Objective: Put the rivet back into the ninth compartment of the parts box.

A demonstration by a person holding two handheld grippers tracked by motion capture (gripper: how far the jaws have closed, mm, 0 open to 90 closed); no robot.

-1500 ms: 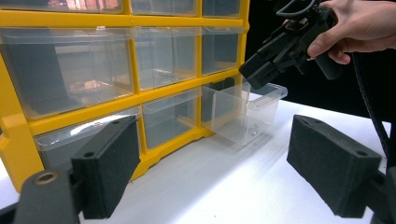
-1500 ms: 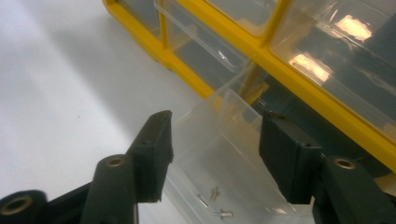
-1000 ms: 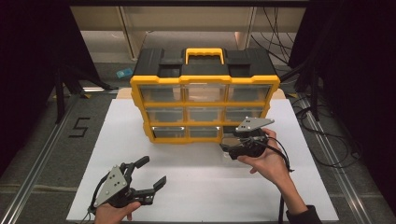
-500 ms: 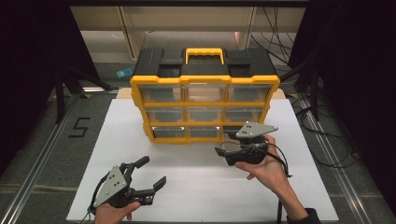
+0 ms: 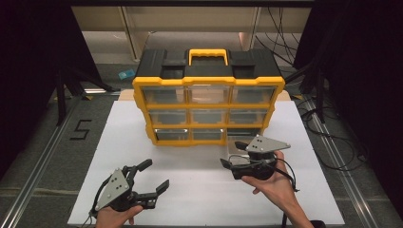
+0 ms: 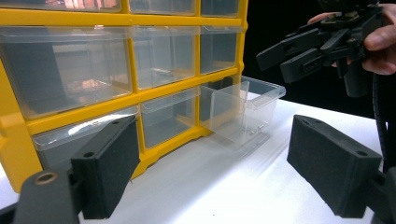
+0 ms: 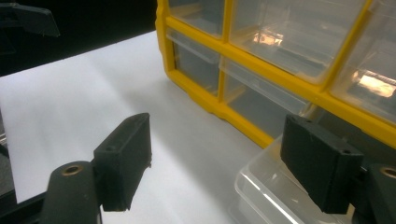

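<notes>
A yellow and black drawer cabinet [image 5: 209, 102] stands at the back of the white table top. Its bottom right clear drawer [image 5: 236, 145] is pulled out and looks empty; the left gripper view shows this drawer [image 6: 243, 107] sticking out of the frame. My right gripper [image 5: 232, 155] hangs open just in front of it, with nothing between the jaws. In the right gripper view the drawer's rim [image 7: 261, 186] lies under the right pad [image 7: 322, 163]. My left gripper [image 5: 152, 175] is open near the front left, away from the cabinet.
The other clear drawers [image 6: 163, 51] sit shut in the yellow frame [image 7: 243, 126]. White table top [image 5: 199, 190] stretches between the two grippers. Cables run on the floor at the right [image 5: 328, 137]. My right gripper [image 6: 275, 58] shows at the upper right of the left gripper view.
My right gripper has drawn back from the cabinet's bottom right corner toward the near edge of the table. The left gripper has stayed where it was.
</notes>
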